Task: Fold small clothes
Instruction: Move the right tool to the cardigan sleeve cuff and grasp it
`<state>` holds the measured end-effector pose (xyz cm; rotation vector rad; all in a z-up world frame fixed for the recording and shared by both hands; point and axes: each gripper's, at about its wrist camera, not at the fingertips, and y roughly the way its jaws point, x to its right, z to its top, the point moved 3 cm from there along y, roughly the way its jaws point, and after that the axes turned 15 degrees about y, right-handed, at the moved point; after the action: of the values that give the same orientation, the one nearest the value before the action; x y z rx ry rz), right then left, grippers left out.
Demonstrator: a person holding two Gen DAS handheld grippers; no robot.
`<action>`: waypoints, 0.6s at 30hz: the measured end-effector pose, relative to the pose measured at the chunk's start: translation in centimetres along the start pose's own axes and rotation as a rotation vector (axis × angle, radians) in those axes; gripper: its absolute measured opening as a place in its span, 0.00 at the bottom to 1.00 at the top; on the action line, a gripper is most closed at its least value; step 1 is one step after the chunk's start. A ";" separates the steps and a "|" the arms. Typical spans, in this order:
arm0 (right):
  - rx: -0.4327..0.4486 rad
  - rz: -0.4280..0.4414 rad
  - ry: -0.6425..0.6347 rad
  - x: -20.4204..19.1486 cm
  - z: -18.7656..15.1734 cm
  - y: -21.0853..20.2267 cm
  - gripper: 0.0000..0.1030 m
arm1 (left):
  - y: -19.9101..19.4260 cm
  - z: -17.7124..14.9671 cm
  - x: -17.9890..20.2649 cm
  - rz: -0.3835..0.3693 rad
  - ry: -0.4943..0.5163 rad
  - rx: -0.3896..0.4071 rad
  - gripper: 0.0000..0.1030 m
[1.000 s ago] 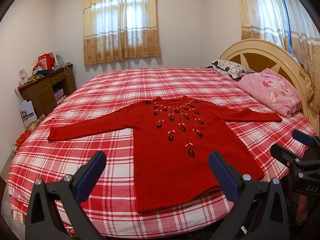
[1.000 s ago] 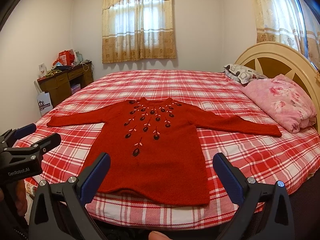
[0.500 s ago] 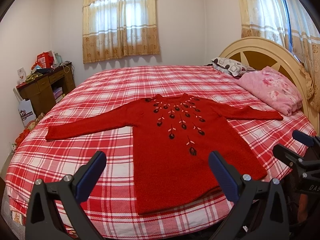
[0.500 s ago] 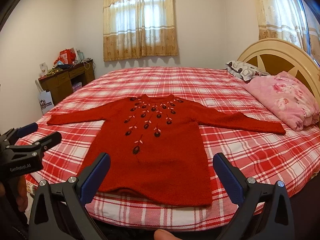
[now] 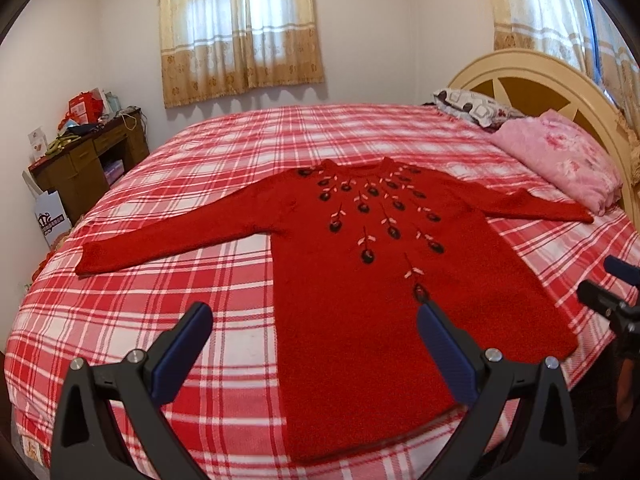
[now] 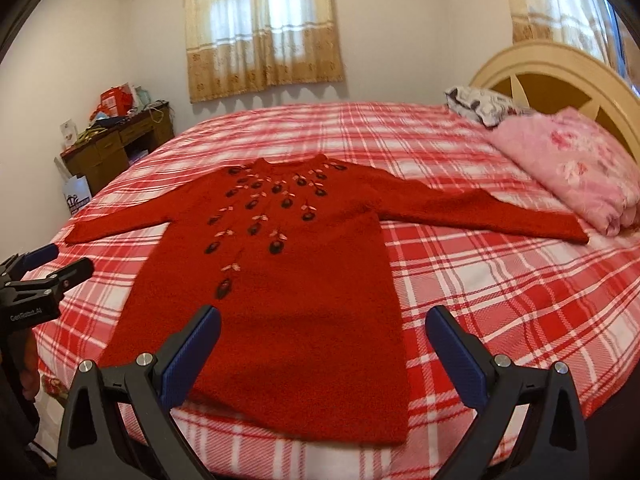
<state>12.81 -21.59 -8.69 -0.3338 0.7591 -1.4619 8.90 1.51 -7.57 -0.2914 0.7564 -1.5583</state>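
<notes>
A red knitted sweater (image 5: 360,280) with dark embroidered flowers lies flat, front up, on the red plaid bed (image 5: 180,292), both sleeves spread out sideways. It also shows in the right wrist view (image 6: 288,288). My left gripper (image 5: 314,344) is open and empty, above the sweater's lower left hem. My right gripper (image 6: 322,346) is open and empty, above the sweater's lower right hem. Each gripper shows at the edge of the other's view: the right one (image 5: 612,292), the left one (image 6: 40,276).
A pink floral quilt (image 5: 560,160) and a patterned pillow (image 5: 472,106) lie by the cream headboard (image 5: 540,76) on the right. A cluttered wooden desk (image 5: 88,160) stands at the left wall. Curtained windows are behind the bed.
Both grippers have moved forward and a little lower toward the bed; the sweater looms larger in both views. The sweater has not moved. Both grippers stay open.
</notes>
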 end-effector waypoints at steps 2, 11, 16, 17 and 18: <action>-0.015 -0.029 0.018 1.4 0.6 1.5 0.99 | 1.1 0.3 -0.2 0.001 0.006 -0.012 1.00; -0.041 -0.148 0.095 8.1 4.5 6.2 0.99 | 6.2 2.1 -0.6 -0.005 0.026 -0.049 1.00; -0.050 -0.183 0.143 11.6 6.9 8.0 0.95 | 9.1 3.0 0.0 -0.013 0.029 -0.073 1.00; -0.052 -0.190 0.159 12.5 7.4 8.3 0.93 | 9.7 3.2 0.0 -0.012 0.029 -0.079 1.00; -0.052 -0.199 0.176 13.5 8.0 8.6 0.92 | 10.3 3.3 0.0 -0.012 0.030 -0.086 1.00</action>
<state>23.62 -35.48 -11.73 -0.3298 0.9272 -1.6767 19.00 0.93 -11.43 -0.3372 0.8478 -1.5464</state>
